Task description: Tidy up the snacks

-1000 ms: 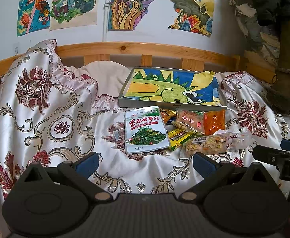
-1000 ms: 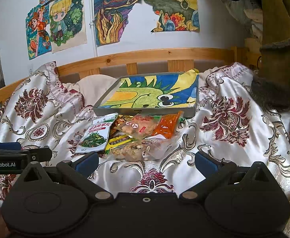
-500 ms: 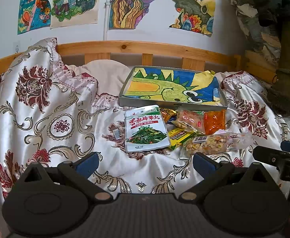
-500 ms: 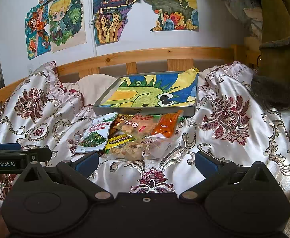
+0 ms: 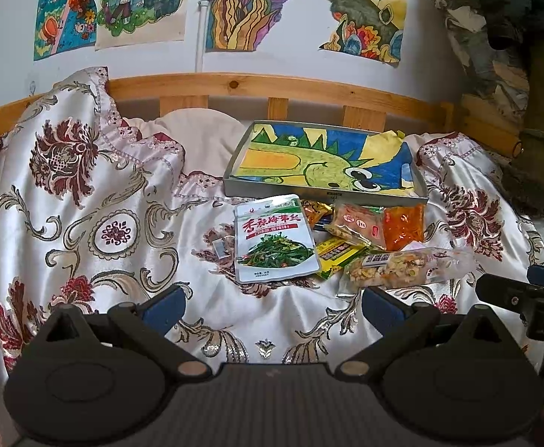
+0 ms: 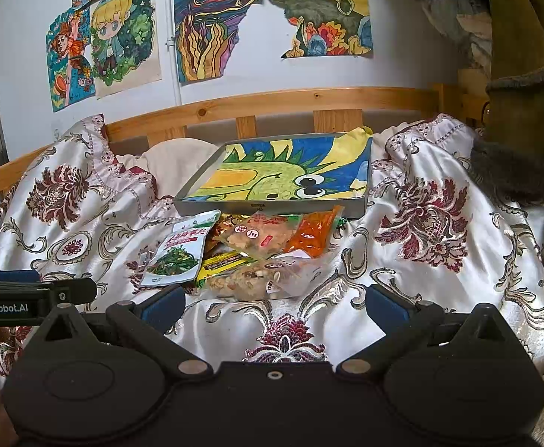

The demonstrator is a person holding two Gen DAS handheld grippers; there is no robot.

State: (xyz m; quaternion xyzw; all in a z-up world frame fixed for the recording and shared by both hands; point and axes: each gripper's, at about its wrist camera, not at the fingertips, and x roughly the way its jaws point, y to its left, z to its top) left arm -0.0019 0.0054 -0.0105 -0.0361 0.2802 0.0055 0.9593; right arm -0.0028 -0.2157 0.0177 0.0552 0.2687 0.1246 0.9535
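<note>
Lay spread over the whole bed, a shiny white bedspread patterned with dark red flowers and gold scrolls, bunched up against a wooden bed rail. Hung above the rail on a pale wall, several bright drawings. Rested on the bedspread just before the rail, a shallow grey tray lined with a green, yellow and blue cartoon drawing; held no packets.

Clustered on the bedspread just in front of the tray's near wall, touching and overlapping, the snack packets. Leftmost and flattest, a white seaweed packet printed with red characters and green strands. Nearest the grippers, a clear bag of mixed nuts, lying crosswise. Behind that, a clear packet with red round labels, and beside it on the right an orange packet. Tucked partly under the others, a yellow-green packet.

Hovered low over the bedspread short of the packets, the left gripper: jaws spread wide, blue pads well apart, nothing between them. Likewise the right gripper, jaws spread wide and empty, with the bag of nuts just beyond its pads. Poked into each wrist view from the side, the tip of the other gripper.
</note>
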